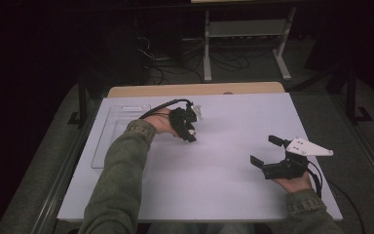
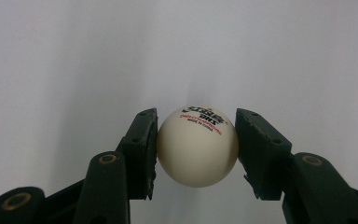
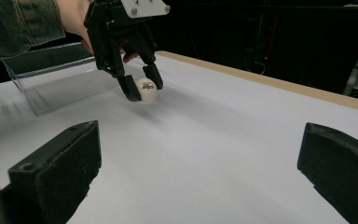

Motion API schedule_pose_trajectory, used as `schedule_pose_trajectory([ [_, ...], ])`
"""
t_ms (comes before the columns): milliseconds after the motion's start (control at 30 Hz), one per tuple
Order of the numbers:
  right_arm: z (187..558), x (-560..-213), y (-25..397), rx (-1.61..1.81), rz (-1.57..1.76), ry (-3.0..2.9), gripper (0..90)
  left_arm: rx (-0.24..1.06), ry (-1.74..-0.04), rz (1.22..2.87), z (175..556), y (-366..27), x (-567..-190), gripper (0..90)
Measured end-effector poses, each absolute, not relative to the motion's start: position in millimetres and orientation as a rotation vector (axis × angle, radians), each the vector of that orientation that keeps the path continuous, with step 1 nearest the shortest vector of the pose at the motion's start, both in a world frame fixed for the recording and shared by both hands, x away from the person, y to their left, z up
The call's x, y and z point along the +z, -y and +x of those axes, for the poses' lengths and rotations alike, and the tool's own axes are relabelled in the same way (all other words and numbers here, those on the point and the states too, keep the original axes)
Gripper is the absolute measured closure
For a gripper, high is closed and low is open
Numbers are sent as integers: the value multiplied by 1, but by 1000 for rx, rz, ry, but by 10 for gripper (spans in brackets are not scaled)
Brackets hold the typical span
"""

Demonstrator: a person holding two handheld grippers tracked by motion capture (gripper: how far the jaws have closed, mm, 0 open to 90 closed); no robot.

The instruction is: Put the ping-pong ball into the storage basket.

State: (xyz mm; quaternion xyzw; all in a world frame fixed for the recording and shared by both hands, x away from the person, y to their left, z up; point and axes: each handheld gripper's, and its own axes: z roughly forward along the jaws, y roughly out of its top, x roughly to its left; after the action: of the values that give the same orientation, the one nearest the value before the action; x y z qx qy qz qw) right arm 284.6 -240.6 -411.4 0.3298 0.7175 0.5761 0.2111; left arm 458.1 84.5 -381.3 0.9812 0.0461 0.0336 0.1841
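White and printed with a small black and red maker's mark, a table-tennis ball (image 2: 197, 146) sits clamped between the two black jaws of the left gripper (image 2: 197, 142), one pad pressed to each side of it. In the right gripper view the ball (image 3: 146, 90) hangs just above the white tabletop (image 3: 223, 140), clear of the surface, with the left gripper (image 3: 141, 88) pointing steeply down. In the high view this gripper (image 1: 191, 135) is over the left half of the tabletop, nearer the far edge, just beside a clear plastic tray (image 1: 108, 134) that lies along the left edge. The right gripper (image 1: 266, 149) is held near the right edge, well apart from the ball, its jaws spread wide with nothing between them.
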Motion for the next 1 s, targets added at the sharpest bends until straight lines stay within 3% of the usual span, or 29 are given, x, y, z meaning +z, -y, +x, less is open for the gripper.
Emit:
schedule_pose_trajectory([
  [1000, 286, -413, 238, 1608, 912, -2009, 0, 115, -126, 2758, 448, -93, -338, 505],
])
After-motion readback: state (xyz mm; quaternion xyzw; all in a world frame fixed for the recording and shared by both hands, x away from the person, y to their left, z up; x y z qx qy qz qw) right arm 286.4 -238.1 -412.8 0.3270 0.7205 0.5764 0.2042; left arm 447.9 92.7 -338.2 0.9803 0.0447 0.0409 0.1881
